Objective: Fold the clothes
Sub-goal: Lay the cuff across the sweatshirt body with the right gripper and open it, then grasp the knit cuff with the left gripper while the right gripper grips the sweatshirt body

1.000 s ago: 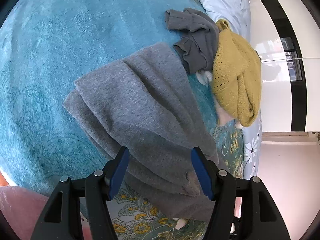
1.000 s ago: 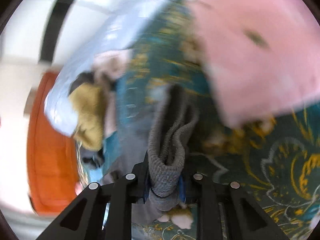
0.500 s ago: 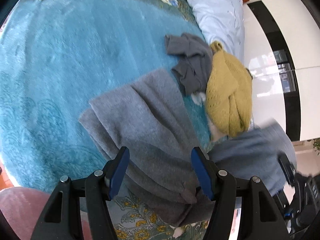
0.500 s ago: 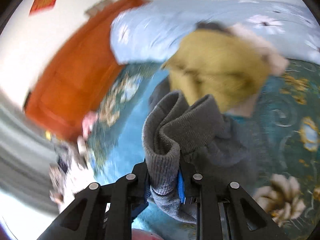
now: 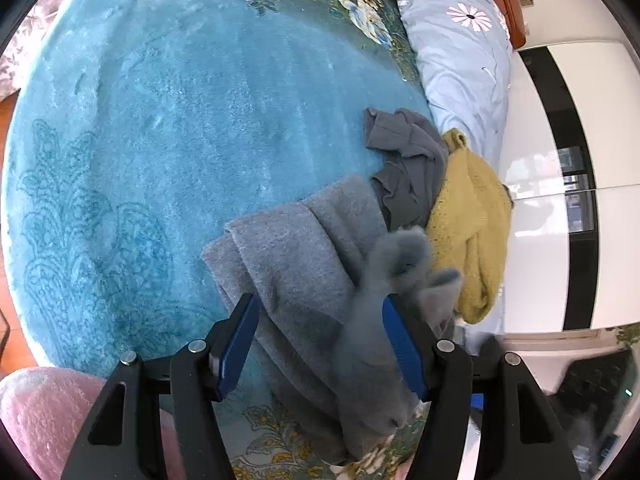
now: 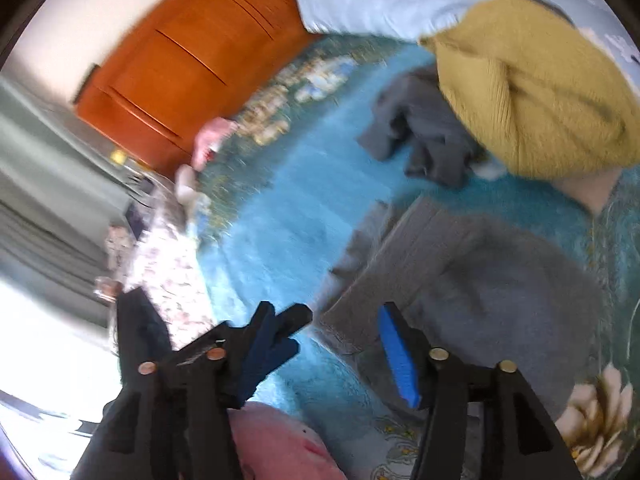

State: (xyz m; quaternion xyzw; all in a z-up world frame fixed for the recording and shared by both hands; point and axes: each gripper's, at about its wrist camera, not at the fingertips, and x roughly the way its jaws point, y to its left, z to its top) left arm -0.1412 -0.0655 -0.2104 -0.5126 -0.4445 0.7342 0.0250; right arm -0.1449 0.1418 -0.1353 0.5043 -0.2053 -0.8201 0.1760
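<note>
Where a teal blanket (image 5: 160, 160) covers it, the bed meets an orange headboard (image 6: 180, 64).

Left gripper (image 5: 320, 344) hangs over the bed with its blue-padded jaws spread wide, nothing pinched between them. Under it sprawls the grey sweater (image 5: 304, 276), partly folded on the teal blanket (image 5: 152, 140), and a blurred flap of that grey fabric is up in the air just past the right-hand finger (image 5: 404, 352). Beyond the sweater, a crumpled dark grey garment (image 5: 408, 160) lies touching a mustard knit (image 5: 472, 220), both bunched at the blanket's edge. Behind them sits a pale blue pillow (image 5: 460, 52) with a daisy print. A pink fuzzy cloth (image 5: 44, 416) fills the lower left corner.
</note>
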